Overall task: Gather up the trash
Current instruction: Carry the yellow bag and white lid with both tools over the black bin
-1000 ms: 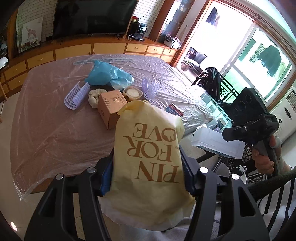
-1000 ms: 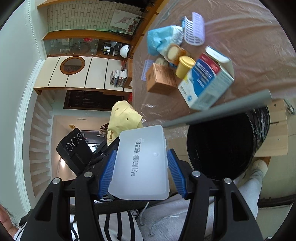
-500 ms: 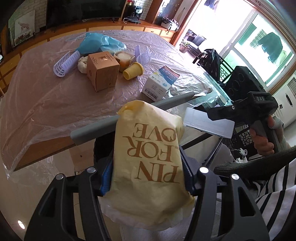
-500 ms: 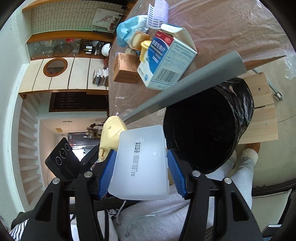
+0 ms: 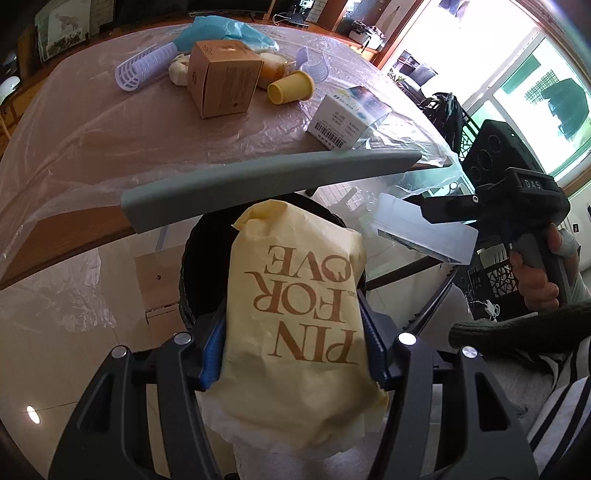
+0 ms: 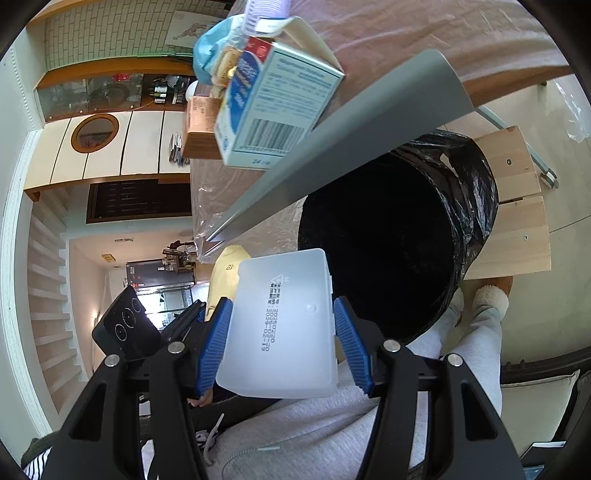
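My left gripper point(image 5: 295, 314) is shut on a yellow paper bag point(image 5: 299, 325) printed "PIN FOR LOVE", held over the black-lined trash bin point(image 5: 195, 258) below the table edge. My right gripper point(image 6: 280, 325) is shut on a translucent white plastic box point(image 6: 284, 325), held beside the bin's open mouth point(image 6: 384, 240). The box also shows in the left wrist view point(image 5: 421, 236), to the right of the bag. The bag's tip shows in the right wrist view point(image 6: 229, 266).
On the plastic-covered table point(image 5: 92, 129) lie a brown carton point(image 5: 221, 81), a yellow cup point(image 5: 291, 88), a blue-white box point(image 5: 347, 118), lilac baskets point(image 5: 140, 70) and a blue bag point(image 5: 221, 33). A grey strip point(image 5: 266, 184) runs along the table edge. A wooden stool point(image 6: 517, 199) stands behind the bin.
Both grippers have dropped below the table edge toward the bin, still holding their items. The bin now fills more of both views.
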A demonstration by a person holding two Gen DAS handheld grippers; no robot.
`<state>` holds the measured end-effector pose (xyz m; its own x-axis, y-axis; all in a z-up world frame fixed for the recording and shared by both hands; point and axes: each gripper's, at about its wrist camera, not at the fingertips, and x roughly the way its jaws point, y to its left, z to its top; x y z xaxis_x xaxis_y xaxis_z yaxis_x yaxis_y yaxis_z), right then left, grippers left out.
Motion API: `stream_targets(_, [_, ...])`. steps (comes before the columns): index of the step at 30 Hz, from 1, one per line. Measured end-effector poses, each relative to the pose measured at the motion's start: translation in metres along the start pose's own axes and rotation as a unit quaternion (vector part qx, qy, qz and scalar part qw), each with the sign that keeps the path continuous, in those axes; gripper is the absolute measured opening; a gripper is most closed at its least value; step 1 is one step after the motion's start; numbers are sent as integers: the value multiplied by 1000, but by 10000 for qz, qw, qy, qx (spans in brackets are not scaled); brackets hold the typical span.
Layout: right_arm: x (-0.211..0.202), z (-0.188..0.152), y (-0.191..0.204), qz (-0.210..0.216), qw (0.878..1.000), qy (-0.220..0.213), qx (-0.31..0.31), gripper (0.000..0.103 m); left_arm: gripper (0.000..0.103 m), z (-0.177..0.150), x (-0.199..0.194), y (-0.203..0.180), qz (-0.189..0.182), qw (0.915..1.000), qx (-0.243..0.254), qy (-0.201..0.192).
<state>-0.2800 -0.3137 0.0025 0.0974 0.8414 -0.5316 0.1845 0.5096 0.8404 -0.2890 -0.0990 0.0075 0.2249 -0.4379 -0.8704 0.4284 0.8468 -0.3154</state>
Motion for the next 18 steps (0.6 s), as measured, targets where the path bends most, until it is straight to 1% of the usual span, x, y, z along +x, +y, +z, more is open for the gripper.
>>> stream_targets(2, [4,3,-5,-12,10000,-1,43,56,60,1,8,2,124,9999,-8,29])
stream_targets(6, [6,7,-7,-111,9999,-8,23,56,60,3,20,5,242,9997,-24,88])
stream_targets(8, [7,9,-7,-222,9997,-13,-41,56,60,3,26,6,328,9994,23,125])
stream_targets(14, [12,18,-2,-570,9977,67,-361,56,60,9,40,10,397,9989,85,215])
stream_targets(18, [17,25,-1,-652,9968,107,-450,56,60,11,47,14,424,9986,131,279])
